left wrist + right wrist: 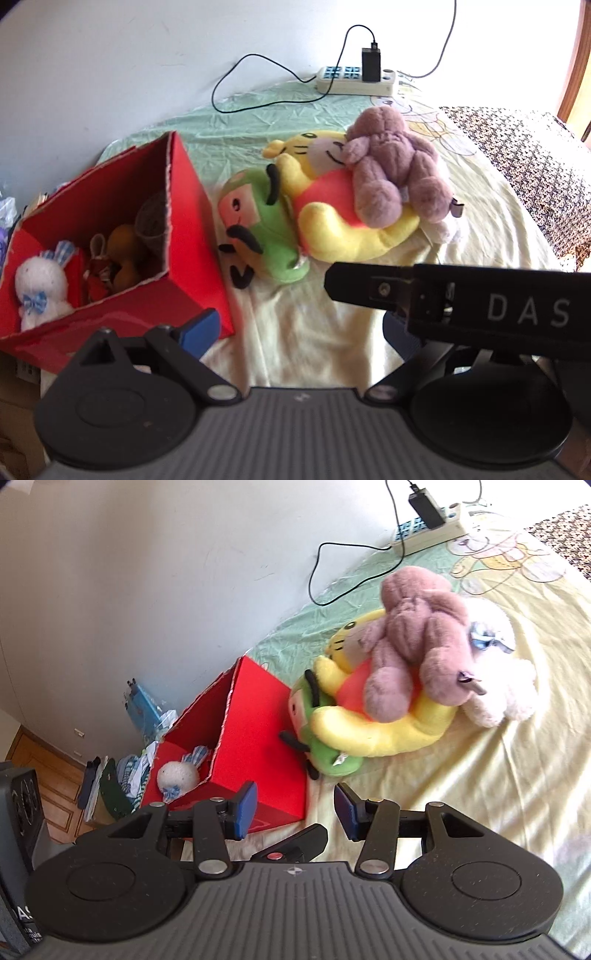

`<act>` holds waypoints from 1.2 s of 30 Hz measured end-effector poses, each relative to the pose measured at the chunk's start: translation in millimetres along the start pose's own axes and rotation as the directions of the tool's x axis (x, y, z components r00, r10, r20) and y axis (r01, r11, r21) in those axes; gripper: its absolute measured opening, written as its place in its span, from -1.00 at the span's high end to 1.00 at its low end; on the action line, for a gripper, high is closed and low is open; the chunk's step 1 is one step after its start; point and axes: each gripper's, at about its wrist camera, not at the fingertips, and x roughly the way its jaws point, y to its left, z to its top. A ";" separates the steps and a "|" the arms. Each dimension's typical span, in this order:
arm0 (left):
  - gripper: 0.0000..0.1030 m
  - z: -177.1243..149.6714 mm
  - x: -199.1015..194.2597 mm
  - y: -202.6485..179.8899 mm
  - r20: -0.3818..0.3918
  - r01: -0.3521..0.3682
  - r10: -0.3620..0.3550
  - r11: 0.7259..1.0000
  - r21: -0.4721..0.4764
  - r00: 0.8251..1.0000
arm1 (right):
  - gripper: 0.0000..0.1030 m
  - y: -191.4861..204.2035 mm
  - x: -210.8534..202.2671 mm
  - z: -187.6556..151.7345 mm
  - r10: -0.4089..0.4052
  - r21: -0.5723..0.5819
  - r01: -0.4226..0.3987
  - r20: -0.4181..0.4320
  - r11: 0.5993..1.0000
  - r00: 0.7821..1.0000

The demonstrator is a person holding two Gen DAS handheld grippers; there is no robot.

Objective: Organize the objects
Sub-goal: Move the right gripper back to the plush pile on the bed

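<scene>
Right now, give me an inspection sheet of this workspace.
Surface: bed sheet, pale yellow and green, wrinkled.
Job's things: red box holding a white bunny; green plush, yellow plush and purple plush piled beside it; white plush behind.
Clutter: bags and clothes on the floor.
Grippers: left gripper and right gripper, jaws open, empty.
Cables: power strip, black cable.
Surroundings: white wall.

Red box [192, 236], purple plush [395, 170]
</scene>
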 end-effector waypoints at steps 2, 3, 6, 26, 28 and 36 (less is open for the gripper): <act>-0.85 3.2 2.6 -5.1 -0.005 0.008 -0.008 1.000 0.008 1.000 | 0.01 -6.3 -2.9 1.8 -0.006 0.009 0.006 0.007 1.000 1.000; -0.85 4.4 3.9 -7.2 -0.008 0.011 -0.011 1.000 0.012 1.000 | 0.01 -9.3 -4.0 2.9 -0.009 0.013 0.009 0.009 1.000 1.000; -0.85 8.1 9.2 -14.0 -0.017 0.020 -0.019 1.000 0.023 1.000 | 0.01 -17.0 -6.9 4.3 -0.022 0.027 0.021 0.012 0.999 1.000; -0.85 26.4 36.4 -49.6 -0.083 0.063 -0.055 0.994 0.094 0.995 | 0.01 -72.6 -31.8 13.1 -0.091 0.163 0.081 0.055 0.983 0.994; -0.85 29.0 39.4 -52.5 -0.088 0.067 -0.058 0.992 0.105 0.994 | 0.01 -78.2 -33.6 15.5 -0.095 0.180 0.083 0.061 0.980 0.994; -0.85 37.2 53.8 -67.5 -0.114 0.084 -0.068 0.985 0.150 0.991 | 0.01 -104.5 -42.3 18.3 -0.127 0.244 0.104 0.080 0.964 0.989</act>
